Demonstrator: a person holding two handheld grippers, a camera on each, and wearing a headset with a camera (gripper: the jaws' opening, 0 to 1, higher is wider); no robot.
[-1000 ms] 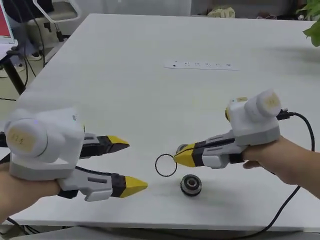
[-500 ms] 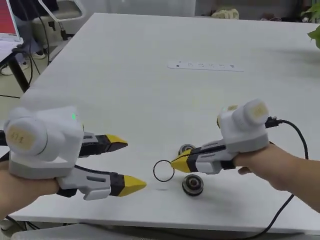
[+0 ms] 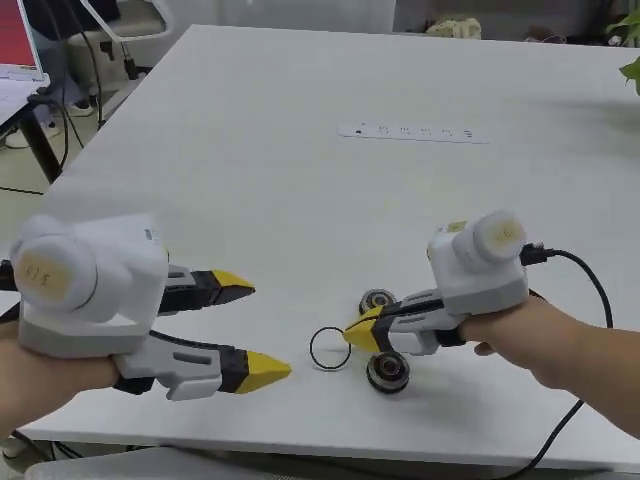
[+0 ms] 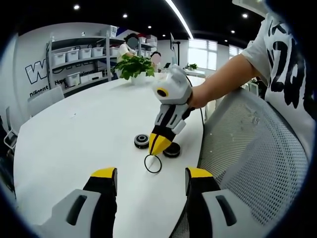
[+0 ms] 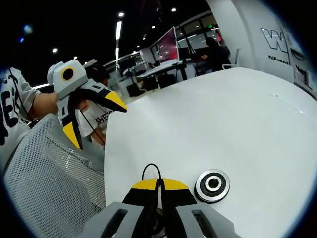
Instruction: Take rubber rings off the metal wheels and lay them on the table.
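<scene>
White table: ring now lowered flat beside near wheel, edge pinched in closed right gripper; left gripper spread wide, idle; release due.

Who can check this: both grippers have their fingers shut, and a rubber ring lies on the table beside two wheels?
No: the left gripper has its fingers open, as the left gripper view shows. The right gripper is shut; the rubber ring lies beside two wheels.

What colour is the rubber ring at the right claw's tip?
Black rubber ring; head view shows it best.
</scene>
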